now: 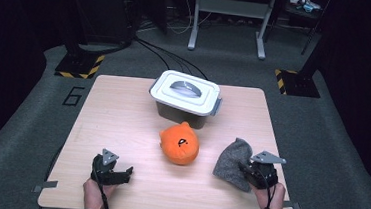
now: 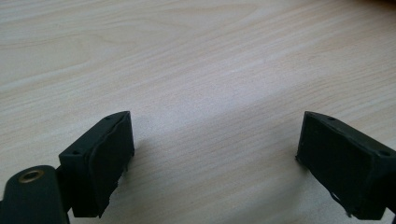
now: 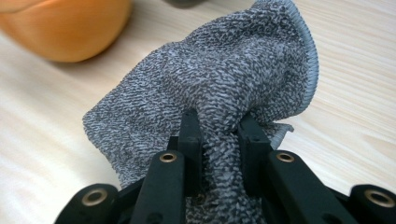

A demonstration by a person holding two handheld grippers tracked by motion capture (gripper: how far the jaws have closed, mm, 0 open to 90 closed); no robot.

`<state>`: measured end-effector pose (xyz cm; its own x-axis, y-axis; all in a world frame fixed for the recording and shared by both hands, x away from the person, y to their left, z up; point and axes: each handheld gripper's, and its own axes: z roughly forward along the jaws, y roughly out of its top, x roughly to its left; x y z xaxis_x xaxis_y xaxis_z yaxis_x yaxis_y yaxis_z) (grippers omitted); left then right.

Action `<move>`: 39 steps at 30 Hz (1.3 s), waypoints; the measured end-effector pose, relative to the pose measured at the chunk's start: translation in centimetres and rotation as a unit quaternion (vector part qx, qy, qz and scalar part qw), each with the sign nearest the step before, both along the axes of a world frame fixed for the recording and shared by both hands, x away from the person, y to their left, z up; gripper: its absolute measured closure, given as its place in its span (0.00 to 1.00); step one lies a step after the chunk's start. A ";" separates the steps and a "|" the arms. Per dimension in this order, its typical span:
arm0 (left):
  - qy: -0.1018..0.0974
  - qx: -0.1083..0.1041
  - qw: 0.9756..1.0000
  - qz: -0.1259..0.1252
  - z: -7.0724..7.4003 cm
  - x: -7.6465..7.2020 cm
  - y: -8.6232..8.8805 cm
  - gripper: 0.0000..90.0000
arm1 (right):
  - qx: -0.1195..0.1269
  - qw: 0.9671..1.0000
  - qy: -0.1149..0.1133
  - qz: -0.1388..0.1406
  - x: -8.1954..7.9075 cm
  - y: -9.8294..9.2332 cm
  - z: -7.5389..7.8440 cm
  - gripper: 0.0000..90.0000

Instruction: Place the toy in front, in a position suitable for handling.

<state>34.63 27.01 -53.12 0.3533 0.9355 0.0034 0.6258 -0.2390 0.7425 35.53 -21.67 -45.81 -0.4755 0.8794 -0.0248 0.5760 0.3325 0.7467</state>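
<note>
While the right gripper [image 3: 218,128] is pinching the grey cloth [image 3: 219,79] beside the orange plush toy [image 1: 179,144], the left gripper [image 2: 215,158] is resting spread, empty; the lidded bin [image 1: 185,97] is sitting closed, so stowing appears undone.

L: your left gripper [image 1: 118,172] low over table, jaws wide, empty | R: your right gripper [image 1: 246,170] clamped on grey cloth [image 1: 232,161]

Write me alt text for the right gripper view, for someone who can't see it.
The right claw is shut on a bunched fold of a grey knitted cloth, which stands up from the light wooden table. A rounded orange plush toy sits at the upper left, behind the cloth.
</note>
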 end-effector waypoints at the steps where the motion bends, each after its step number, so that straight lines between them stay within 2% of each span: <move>1: 0.000 0.000 1.000 0.000 0.0 0.0 0.0 0.12 | 0.001 1.000 -0.002 -0.007 0.2 -0.3 0.0 0.83; 6: 0.000 -0.001 1.000 0.000 0.0 0.0 0.0 0.12 | 0.001 0.999 0.004 -0.033 1.3 -1.6 -0.2 0.83; 10: 0.004 0.001 1.000 -0.002 0.1 0.0 0.0 0.12 | 0.010 0.998 0.010 -0.057 2.1 -2.2 -0.6 0.83; 14: 0.002 0.000 1.000 -0.001 0.0 0.0 0.0 0.12 | 0.004 0.997 0.017 -0.069 2.9 -2.8 -1.0 0.82; 17: 0.001 0.000 1.000 -0.001 0.0 0.0 0.0 0.12 | 0.006 0.996 0.023 -0.085 3.5 -2.9 -1.5 0.81; 23: 0.001 -0.001 1.000 -0.001 0.0 0.0 0.0 0.12 | -0.004 0.993 0.033 -0.111 5.1 -3.7 -2.6 0.78; 26: 0.002 0.000 1.000 -0.001 0.0 0.0 0.0 0.12 | 0.004 0.992 0.040 -0.119 5.5 -3.8 -3.0 0.77; 28: 0.001 -0.001 1.000 -0.002 0.0 0.0 0.0 0.12 | -0.001 0.991 0.053 -0.127 6.3 -3.8 -3.9 0.75; 33: 0.003 -0.001 1.000 -0.003 0.0 0.0 0.0 0.12 | -0.021 0.990 0.047 -0.133 7.3 -3.7 -4.6 0.71; 35: 0.004 0.000 1.000 -0.004 0.1 0.0 0.0 0.12 | -0.021 0.989 0.050 -0.136 7.6 -3.8 -4.8 0.66; 37: 0.005 -0.001 1.000 -0.004 0.1 0.0 0.0 0.12 | -0.025 0.988 0.047 -0.142 7.6 -4.0 -4.7 0.53; 39: 0.005 -0.001 1.000 -0.004 0.1 0.0 0.0 0.12 | -0.008 0.988 0.044 -0.145 7.2 -4.3 -4.4 0.36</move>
<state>34.60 27.06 -53.06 0.3616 0.9323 -0.0024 0.6311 -0.2429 0.7367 42.70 -26.01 -50.16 -0.2051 0.9787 -0.0097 0.7111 0.1558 0.6856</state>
